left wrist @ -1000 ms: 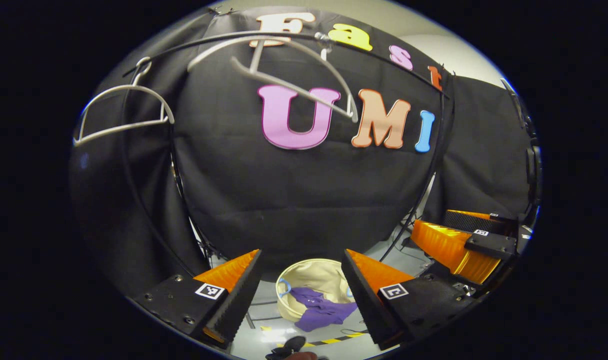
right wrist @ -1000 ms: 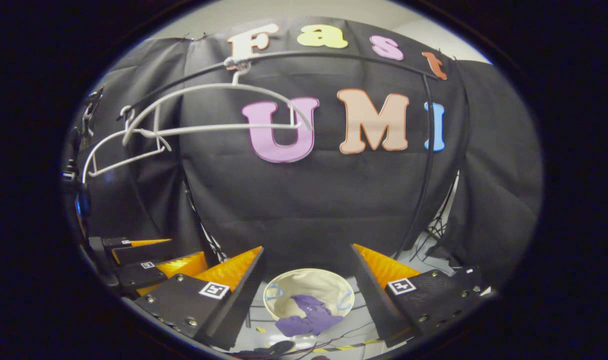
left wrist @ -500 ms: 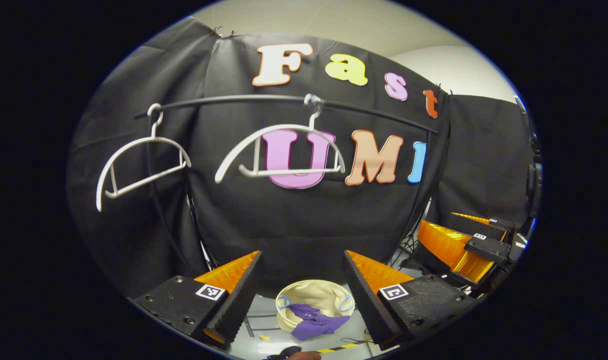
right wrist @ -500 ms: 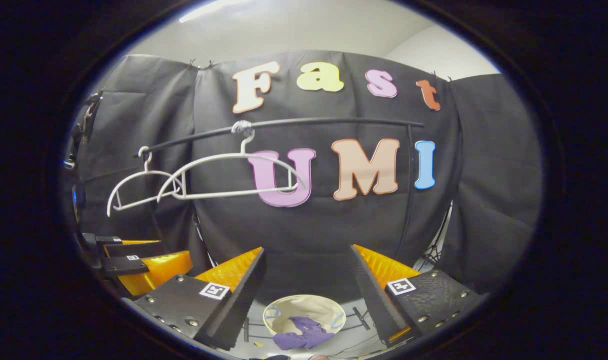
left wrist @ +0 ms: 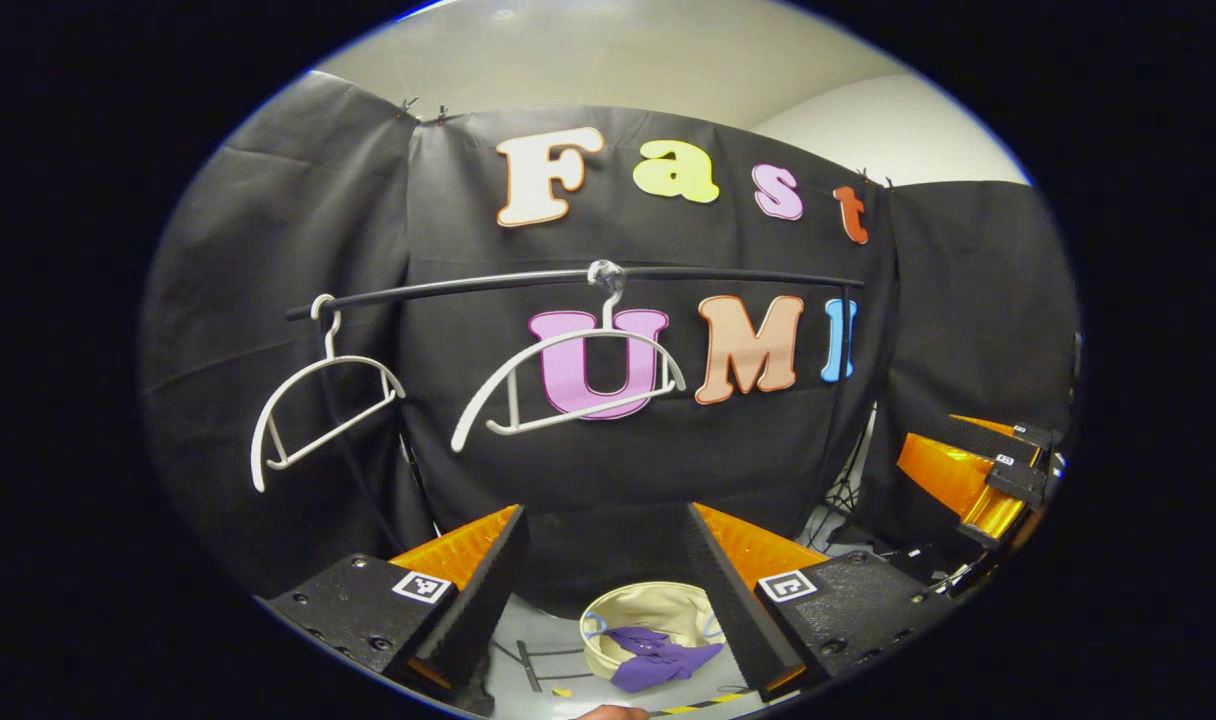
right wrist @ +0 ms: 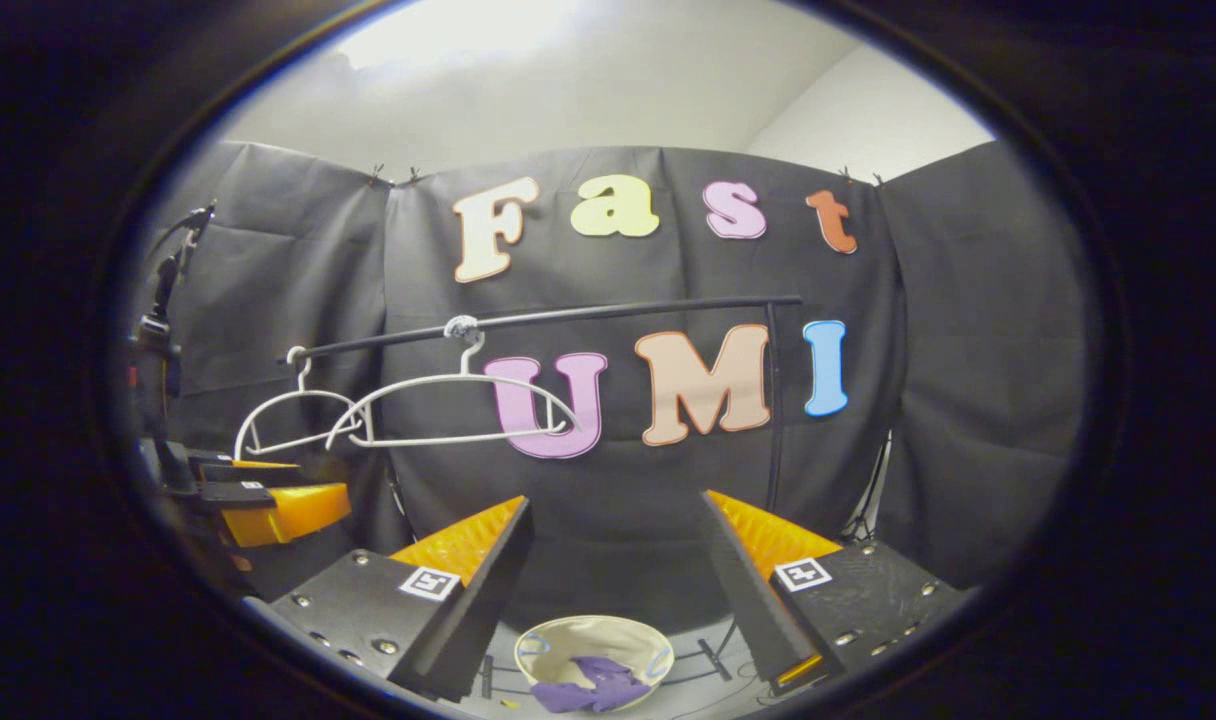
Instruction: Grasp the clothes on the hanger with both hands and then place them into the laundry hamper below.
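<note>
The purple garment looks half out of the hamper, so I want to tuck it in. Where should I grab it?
Take the purple garment by the flap draped over the near rim of the hamper, coming from above and the front; that loose overhanging fold probably offers the fingers free cloth.

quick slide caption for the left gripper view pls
Open left tool faces two bare hangers on the rail; purple garment draped over the hamper rim below.

The right gripper's finger (left wrist: 728, 600) is covering part of the laundry hamper (left wrist: 633, 610), and the purple clothes (right wrist: 583, 695) are getting cut off at the right gripper view's bottom edge.
</note>
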A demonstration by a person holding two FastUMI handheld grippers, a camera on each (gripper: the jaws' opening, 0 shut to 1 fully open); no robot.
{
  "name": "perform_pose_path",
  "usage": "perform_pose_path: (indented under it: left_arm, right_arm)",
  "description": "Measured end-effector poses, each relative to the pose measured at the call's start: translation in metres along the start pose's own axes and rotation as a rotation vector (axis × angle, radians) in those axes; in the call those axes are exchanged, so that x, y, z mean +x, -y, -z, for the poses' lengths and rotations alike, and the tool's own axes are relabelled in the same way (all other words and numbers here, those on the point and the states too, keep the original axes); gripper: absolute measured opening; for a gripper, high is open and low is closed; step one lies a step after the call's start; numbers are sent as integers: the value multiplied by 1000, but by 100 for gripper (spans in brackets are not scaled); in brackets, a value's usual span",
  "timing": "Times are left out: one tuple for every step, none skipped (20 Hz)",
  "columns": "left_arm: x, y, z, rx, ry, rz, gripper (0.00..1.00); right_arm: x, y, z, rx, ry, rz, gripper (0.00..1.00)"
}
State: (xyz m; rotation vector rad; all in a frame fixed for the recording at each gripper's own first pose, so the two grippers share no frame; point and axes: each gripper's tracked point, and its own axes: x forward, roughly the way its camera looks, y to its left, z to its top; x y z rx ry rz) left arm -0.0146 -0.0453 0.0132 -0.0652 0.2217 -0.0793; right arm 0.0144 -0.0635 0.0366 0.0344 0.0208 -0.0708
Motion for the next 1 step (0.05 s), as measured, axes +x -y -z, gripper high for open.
perform_pose_path:
  left_arm:
    - [0,3,2,9,-7,10,93]
  right_arm:
    - [-3,3,2,2,-4,6,93]
